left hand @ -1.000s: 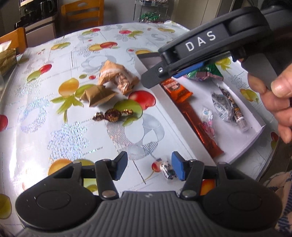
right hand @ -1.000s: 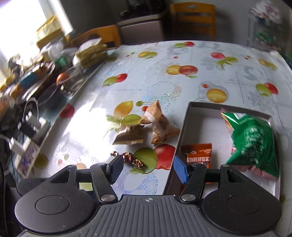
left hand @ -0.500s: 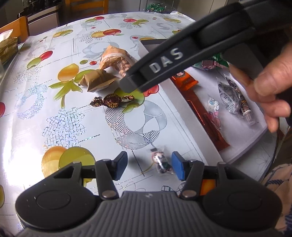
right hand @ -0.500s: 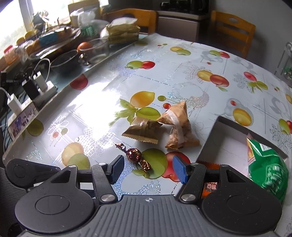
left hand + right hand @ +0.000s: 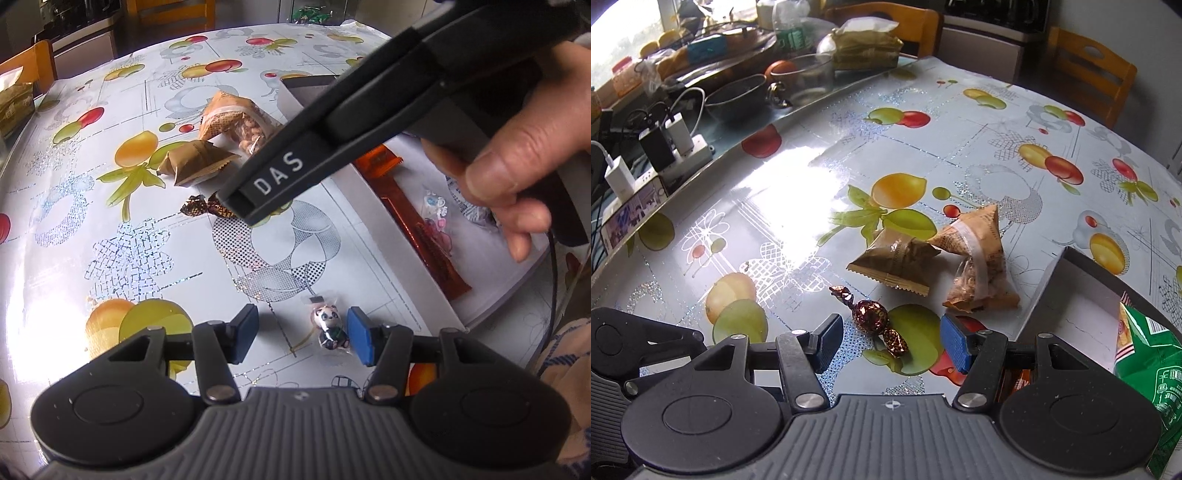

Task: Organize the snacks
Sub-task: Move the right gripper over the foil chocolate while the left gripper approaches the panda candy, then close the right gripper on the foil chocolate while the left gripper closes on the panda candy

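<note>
My left gripper (image 5: 302,338) is open, low over the table, with a small panda candy (image 5: 328,325) lying between its fingers, close to the right one. My right gripper (image 5: 892,341) is open and a brown foil-wrapped chocolate (image 5: 871,317) lies between its fingertips. Just beyond are a brown sachet (image 5: 895,264) and a tan nut packet (image 5: 979,266). The white tray (image 5: 1071,317) on the right holds a green bag (image 5: 1145,350). In the left wrist view the right gripper's body crosses above the chocolate (image 5: 201,206), and the tray (image 5: 491,295) holds an orange bar (image 5: 417,218) and small candies.
The table carries a fruit-print cloth (image 5: 812,177). Along its far left edge a counter holds bowls (image 5: 738,94), chargers on a power strip (image 5: 665,147) and bags. Wooden chairs (image 5: 1089,70) stand behind the table. A hand (image 5: 517,162) grips the right gripper's handle.
My right gripper has swung left from over the tray and come down around the foil chocolate. My left gripper has shifted so the panda candy now lies between its fingers.
</note>
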{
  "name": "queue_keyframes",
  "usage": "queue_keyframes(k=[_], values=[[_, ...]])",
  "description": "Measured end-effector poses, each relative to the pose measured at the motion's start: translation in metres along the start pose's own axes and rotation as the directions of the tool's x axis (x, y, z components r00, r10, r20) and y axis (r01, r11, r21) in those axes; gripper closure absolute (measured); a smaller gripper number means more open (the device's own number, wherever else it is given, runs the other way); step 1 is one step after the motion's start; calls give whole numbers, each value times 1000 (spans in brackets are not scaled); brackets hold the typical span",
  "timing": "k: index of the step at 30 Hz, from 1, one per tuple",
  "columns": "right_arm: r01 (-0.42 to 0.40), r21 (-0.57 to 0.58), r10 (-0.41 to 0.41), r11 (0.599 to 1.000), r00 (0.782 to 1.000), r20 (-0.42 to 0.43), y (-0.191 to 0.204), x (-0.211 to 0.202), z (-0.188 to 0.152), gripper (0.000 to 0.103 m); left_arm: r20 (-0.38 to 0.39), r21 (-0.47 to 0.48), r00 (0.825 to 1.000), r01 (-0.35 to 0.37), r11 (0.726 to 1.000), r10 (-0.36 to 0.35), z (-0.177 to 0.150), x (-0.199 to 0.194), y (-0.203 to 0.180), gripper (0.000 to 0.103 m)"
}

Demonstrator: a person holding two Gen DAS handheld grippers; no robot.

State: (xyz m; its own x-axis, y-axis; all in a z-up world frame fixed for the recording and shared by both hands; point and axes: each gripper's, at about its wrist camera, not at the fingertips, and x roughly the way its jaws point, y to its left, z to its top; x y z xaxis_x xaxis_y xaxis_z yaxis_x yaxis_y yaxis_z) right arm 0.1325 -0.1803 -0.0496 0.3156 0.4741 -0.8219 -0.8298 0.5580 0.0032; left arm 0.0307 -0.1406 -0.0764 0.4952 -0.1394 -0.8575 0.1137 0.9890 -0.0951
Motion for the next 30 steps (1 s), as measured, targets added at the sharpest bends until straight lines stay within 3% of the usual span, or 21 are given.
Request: queue_keyframes(k=[9, 14, 17, 30], values=[[0, -40, 0, 999, 1000, -16, 4, 9, -1, 44, 2, 25, 1000, 17, 1000, -17, -3, -1, -2, 51], [2, -64, -4, 998, 1000, -27, 8, 15, -2, 44, 2, 50, 1000, 13, 999, -13, -4, -2, -3, 74], [2, -71, -4, 997, 1000, -29, 11, 18, -2, 44, -2, 63, 1000, 12, 998, -12, -5, -3, -4, 79], [-4, -118, -1, 993, 999, -40, 20, 33, 1, 44, 16, 131, 1000, 0, 991, -2, -6, -3, -10, 80]])
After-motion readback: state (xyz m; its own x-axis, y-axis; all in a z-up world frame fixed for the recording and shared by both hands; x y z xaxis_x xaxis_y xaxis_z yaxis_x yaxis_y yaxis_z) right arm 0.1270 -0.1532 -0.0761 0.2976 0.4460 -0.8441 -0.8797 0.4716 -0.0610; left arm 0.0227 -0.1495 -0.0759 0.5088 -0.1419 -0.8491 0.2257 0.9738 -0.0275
